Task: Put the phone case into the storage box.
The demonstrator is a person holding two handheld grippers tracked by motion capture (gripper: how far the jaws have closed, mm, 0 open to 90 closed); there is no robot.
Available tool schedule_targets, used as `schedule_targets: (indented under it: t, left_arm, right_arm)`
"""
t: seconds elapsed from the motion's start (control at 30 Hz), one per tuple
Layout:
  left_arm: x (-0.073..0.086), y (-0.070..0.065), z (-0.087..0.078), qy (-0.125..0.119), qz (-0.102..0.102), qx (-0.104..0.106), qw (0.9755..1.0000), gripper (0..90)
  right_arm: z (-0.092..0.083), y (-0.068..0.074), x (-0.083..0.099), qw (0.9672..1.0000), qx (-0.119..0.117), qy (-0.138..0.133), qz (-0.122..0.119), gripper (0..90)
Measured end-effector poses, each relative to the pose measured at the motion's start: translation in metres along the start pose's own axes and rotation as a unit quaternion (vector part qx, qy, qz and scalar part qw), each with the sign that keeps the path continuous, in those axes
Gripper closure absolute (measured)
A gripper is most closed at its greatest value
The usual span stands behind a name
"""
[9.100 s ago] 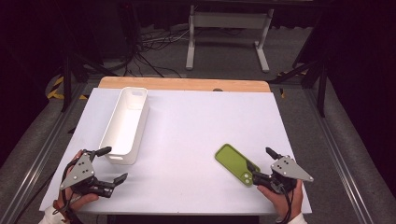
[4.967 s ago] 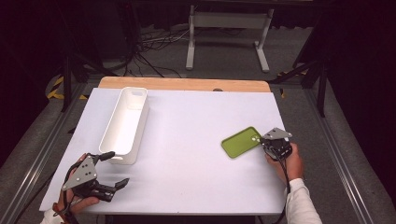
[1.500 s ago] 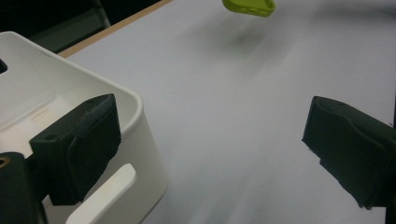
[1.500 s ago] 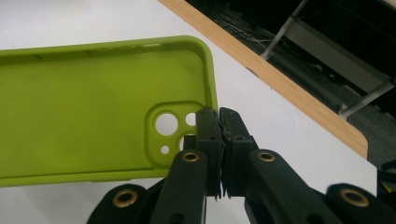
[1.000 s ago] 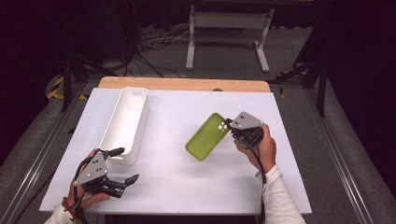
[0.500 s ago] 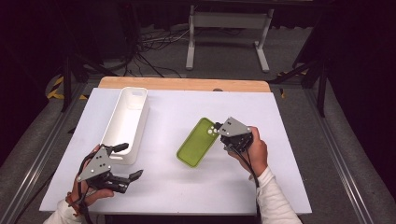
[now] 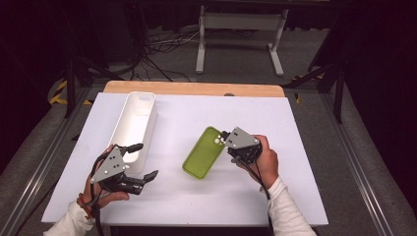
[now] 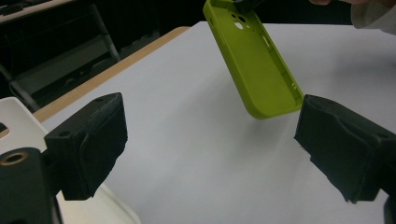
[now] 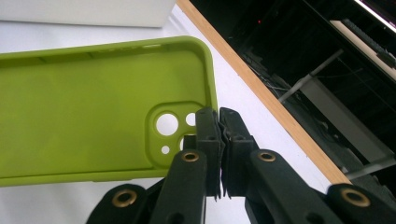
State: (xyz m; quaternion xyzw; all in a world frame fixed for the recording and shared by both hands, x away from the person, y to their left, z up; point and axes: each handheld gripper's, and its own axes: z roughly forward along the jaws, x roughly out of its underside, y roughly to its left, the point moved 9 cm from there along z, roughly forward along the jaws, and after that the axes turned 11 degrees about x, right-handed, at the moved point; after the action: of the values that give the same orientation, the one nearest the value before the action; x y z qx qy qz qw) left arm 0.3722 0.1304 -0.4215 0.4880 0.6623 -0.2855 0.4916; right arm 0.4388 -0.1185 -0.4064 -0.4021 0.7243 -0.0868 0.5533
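Note:
A lime-green phone case (image 7: 201, 153) hangs tilted over the middle of the white table, hollow side up. My right gripper (image 7: 225, 139) is shut on its rim beside the camera cut-out. In the right gripper view the pads (image 9: 208, 133) pinch the case (image 9: 84, 112) at its corner. My left gripper (image 7: 147, 160) is at the front left, beside the near end of the white bin (image 7: 147, 129). It is open with nothing between its fingers, and its jaws have just been closing slightly. In the left gripper view the case (image 8: 254, 60) floats ahead of the wide gap (image 8: 210, 149).
The long white bin is empty and lies lengthwise on the table's left half. A wooden strip (image 7: 194, 88) borders the far edge of the table (image 7: 305, 123). Beyond it are a metal stand (image 7: 236, 29) and cables on the floor.
The right gripper has carried the green case leftward and nearer, toward the table's middle. The left gripper has lifted a little and moved right, toward the case.

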Motion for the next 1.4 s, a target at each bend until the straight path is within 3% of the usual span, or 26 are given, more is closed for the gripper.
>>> schedule_targets:
  t: [0.53, 0.77, 1.0, 1.27, 1.4]
  left_arm:
    - [-0.017, -0.001, 0.024, 0.004, 0.007, 0.022, 0.9997, 9.8]
    - [-0.020, -0.002, 0.037, 0.004, -0.013, 0.036, 0.9992, 12.1]
    - [-0.017, -0.004, 0.047, 0.022, -0.022, 0.037, 0.9988, 14.0]
    - [-0.018, -0.004, 0.055, 0.032, -0.030, 0.042, 0.9982, 20.2]
    - [-0.019, 0.000, 0.057, 0.037, -0.032, 0.039, 0.9980, 27.7]
  right_arm:
    - [-0.003, 0.017, -0.014, 0.9992, -0.007, -0.022, -0.032, 87.4]
    - [-0.004, 0.026, -0.019, 0.9982, -0.002, -0.030, -0.052, 87.4]
    - [-0.004, 0.036, -0.024, 0.9966, 0.002, -0.042, -0.071, 87.4]
    - [-0.004, 0.052, -0.031, 0.9946, -0.008, -0.052, -0.090, 87.3]
    - [-0.008, 0.060, -0.037, 0.9921, -0.006, -0.066, -0.106, 87.3]
